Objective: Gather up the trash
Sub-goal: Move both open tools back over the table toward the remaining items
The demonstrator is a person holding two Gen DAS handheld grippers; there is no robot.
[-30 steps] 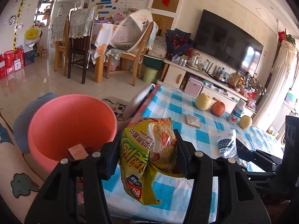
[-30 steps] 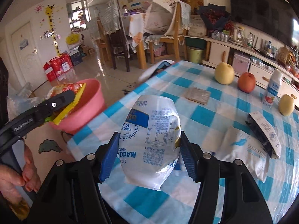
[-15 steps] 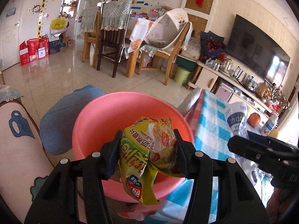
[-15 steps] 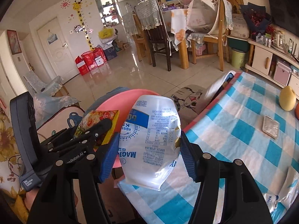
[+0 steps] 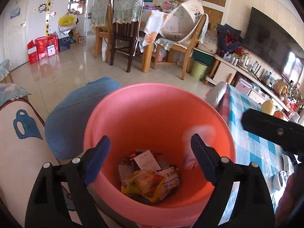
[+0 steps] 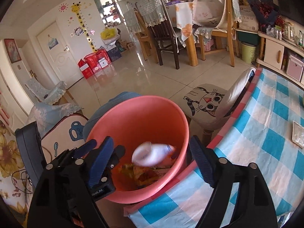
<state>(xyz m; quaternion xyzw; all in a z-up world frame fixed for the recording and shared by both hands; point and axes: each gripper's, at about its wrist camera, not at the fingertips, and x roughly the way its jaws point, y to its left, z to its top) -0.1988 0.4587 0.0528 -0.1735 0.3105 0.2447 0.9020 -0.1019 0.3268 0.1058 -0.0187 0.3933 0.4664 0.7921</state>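
Note:
A pink bin (image 5: 133, 117) stands below both grippers, beside the table's corner. My left gripper (image 5: 150, 153) hangs over its mouth, jaws opening and nothing between them. The yellow snack bag (image 5: 144, 184) lies on the wrappers at the bin's bottom. My right gripper (image 6: 152, 155) is also over the pink bin (image 6: 152, 114), jaws opening, and the white wrapper (image 6: 150, 155) is a blur falling free between them into the bin. The left gripper (image 6: 98, 152) shows at the left of the right wrist view, and one finger of the right gripper (image 5: 273, 131) at the right of the left wrist view.
The table with a blue-checked cloth (image 6: 266, 142) lies to the right, a clear packet (image 6: 298, 134) on it. A cat-print stool (image 6: 207, 100) and a blue stool (image 5: 79, 114) flank the bin. Dining chairs (image 5: 121, 38) stand across the tiled floor.
Both grippers travelled from over the table to above the pink bin and opened. The yellow snack bag dropped to the bin's bottom; the white wrapper has left the right jaws and is falling.

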